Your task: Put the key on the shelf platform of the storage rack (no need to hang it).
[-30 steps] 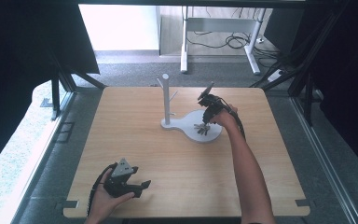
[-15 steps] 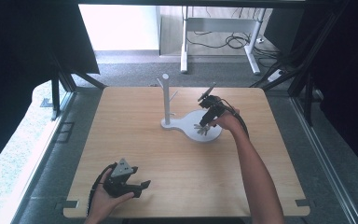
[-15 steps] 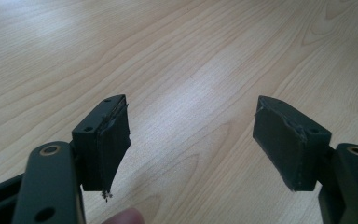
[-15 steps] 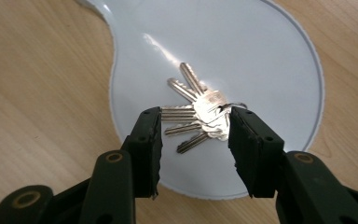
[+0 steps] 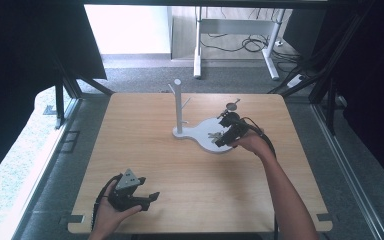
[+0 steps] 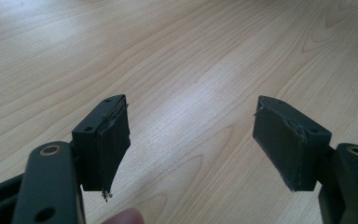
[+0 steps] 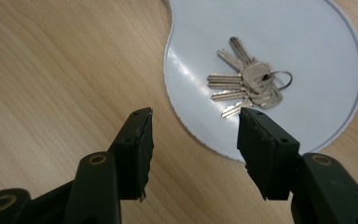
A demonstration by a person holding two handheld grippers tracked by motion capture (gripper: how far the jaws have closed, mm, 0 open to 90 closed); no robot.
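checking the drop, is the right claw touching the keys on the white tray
Apart: the right gripper view shows the right claw open, nothing between its jaws, the keys lying beyond on the white tray.

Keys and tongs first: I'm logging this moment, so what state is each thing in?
bunch of keys: lying loose on the tray, fanned out, gripped by nothing.
white tray: flat on the table, holding the keys.
peg stand: upright, pegs bare.
right tongs: jaws have just been opening, nothing between them, near the tray's edge.
left tongs: open, empty, over bare table.
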